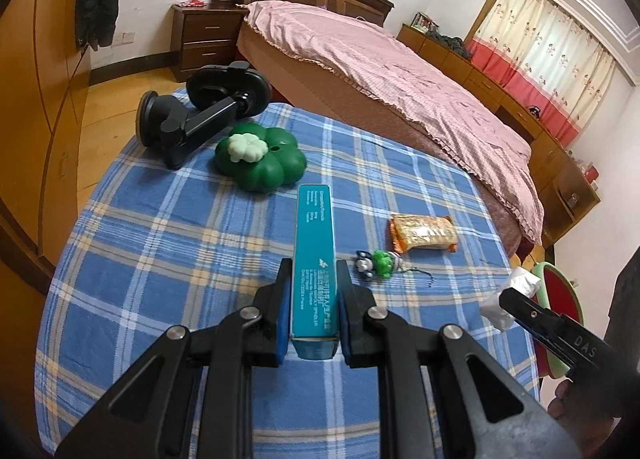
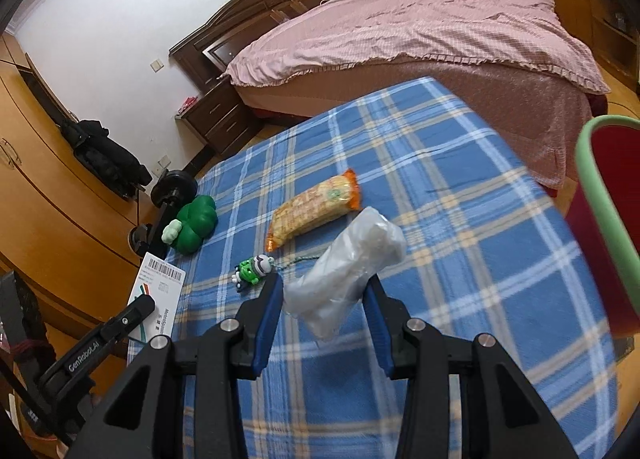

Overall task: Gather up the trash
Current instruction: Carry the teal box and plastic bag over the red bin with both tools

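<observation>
My left gripper (image 1: 313, 279) is shut on a long teal box (image 1: 312, 255), held above the blue plaid table (image 1: 160, 259). The box shows white with a barcode in the right wrist view (image 2: 160, 291). My right gripper (image 2: 324, 291) is shut on a crumpled clear plastic bag (image 2: 348, 263), held above the table; it shows at the right in the left wrist view (image 1: 516, 291). An orange snack packet (image 1: 422, 233) (image 2: 316, 207) lies on the table ahead. A red bin with a green rim (image 2: 600, 211) stands at the table's right edge.
A green flower-shaped object (image 1: 260, 159), a black suction phone holder (image 1: 200, 107) and a small green and white keychain toy (image 1: 376, 261) lie on the table. A bed with a pink cover (image 1: 400, 71) stands beyond. Wooden wardrobes (image 2: 60, 179) stand on the left.
</observation>
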{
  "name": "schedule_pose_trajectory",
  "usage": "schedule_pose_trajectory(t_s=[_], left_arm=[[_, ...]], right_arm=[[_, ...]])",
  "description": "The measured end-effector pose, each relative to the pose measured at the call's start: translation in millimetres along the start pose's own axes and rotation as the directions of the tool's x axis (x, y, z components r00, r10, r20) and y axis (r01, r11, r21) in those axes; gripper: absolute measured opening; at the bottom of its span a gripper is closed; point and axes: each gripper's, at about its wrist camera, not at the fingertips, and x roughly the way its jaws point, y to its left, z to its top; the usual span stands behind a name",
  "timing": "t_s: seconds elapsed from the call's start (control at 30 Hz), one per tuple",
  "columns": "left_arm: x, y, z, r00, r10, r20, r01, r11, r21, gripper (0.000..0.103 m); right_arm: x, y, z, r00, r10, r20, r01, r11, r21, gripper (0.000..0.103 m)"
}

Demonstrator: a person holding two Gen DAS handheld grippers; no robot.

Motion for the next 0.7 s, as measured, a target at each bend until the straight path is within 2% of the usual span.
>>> schedule_pose_trajectory(t_s=[0.7], left_arm=[[-24.2, -52.7, -16.4, 0.995, -0.096, -0.014, 0.097, 0.993, 0.071, 0.019]], right_arm=[[-76.9, -55.5, -13.8, 0.99, -0.037, 0.133, 0.024, 0.995, 0.096, 0.044]])
